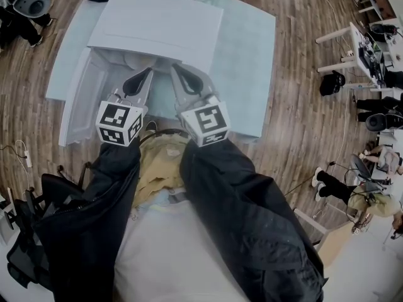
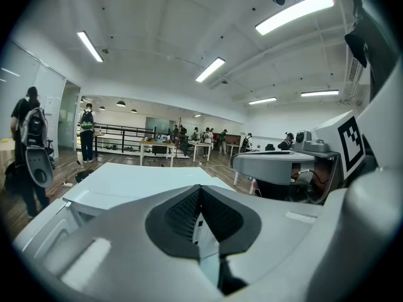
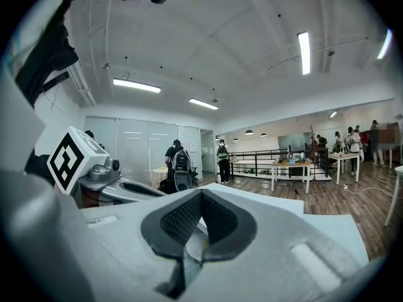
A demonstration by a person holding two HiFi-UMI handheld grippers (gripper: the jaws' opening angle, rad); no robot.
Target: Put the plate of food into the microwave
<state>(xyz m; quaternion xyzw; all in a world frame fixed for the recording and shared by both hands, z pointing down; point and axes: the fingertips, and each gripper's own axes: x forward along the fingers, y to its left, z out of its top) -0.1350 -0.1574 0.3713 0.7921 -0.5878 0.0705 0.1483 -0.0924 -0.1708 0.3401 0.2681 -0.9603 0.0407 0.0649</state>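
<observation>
Progress: late in the carry, not yet placed. The microwave (image 1: 157, 24) stands on the table (image 1: 252, 74) with its door (image 1: 79, 102) swung open. The left claw (image 1: 150, 74) and right claw (image 1: 175, 69) are both pressed together at the cavity mouth, each apparently pinching a pale sliver, probably the rim of the plate (image 3: 192, 249). Food not visible. Left to do: slide in, set down, let go, withdraw.

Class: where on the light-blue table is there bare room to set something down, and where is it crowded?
Bare: the wide strip of table between the microwave and the table's right edge. A narrow strip lies left of the open door. Crowded: the microwave's front, where the left gripper and right gripper sit side by side.
</observation>
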